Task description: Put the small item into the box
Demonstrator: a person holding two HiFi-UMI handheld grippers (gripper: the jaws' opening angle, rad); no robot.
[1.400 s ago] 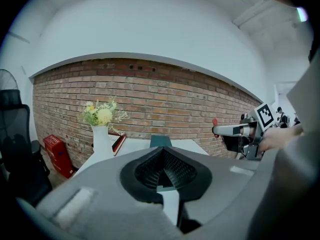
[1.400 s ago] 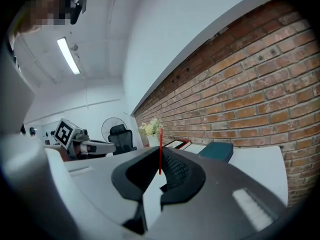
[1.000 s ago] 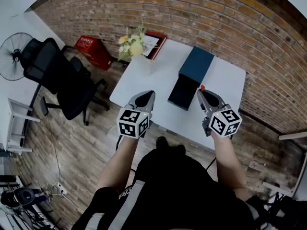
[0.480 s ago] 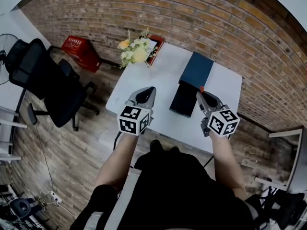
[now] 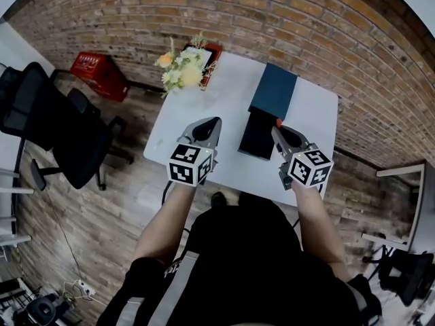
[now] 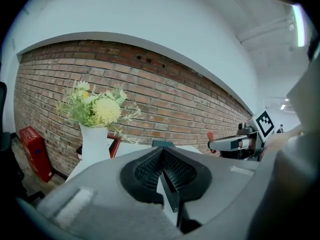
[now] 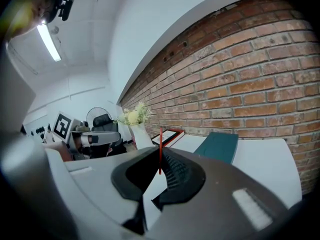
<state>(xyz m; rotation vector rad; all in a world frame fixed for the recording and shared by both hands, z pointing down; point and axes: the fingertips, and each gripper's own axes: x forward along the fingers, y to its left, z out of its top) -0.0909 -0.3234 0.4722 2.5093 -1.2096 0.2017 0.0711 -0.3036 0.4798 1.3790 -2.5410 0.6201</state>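
A dark open box [image 5: 256, 134] lies on the white table [image 5: 224, 100], with its teal lid [image 5: 274, 92] just behind it. My right gripper [image 5: 279, 128] hovers at the box's near right corner, shut on a small thin red item [image 5: 278, 122]. In the right gripper view the red item [image 7: 160, 151] stands upright between the jaws, with the teal lid [image 7: 217, 146] ahead. My left gripper [image 5: 211, 125] hangs over the table's near edge, left of the box, shut with nothing in it. From the left gripper view the right gripper [image 6: 235, 143] shows at the right.
A white vase of yellow flowers [image 5: 178, 70] and a red-framed object [image 5: 209, 51] stand at the table's far left. A red basket [image 5: 98, 75] and a black office chair [image 5: 41, 124] stand on the wooden floor at the left. A brick wall runs behind the table.
The head view has swung, so the table sits a little further left in frame. The right gripper has edged closer to the box with the red item held; the left gripper has barely moved.
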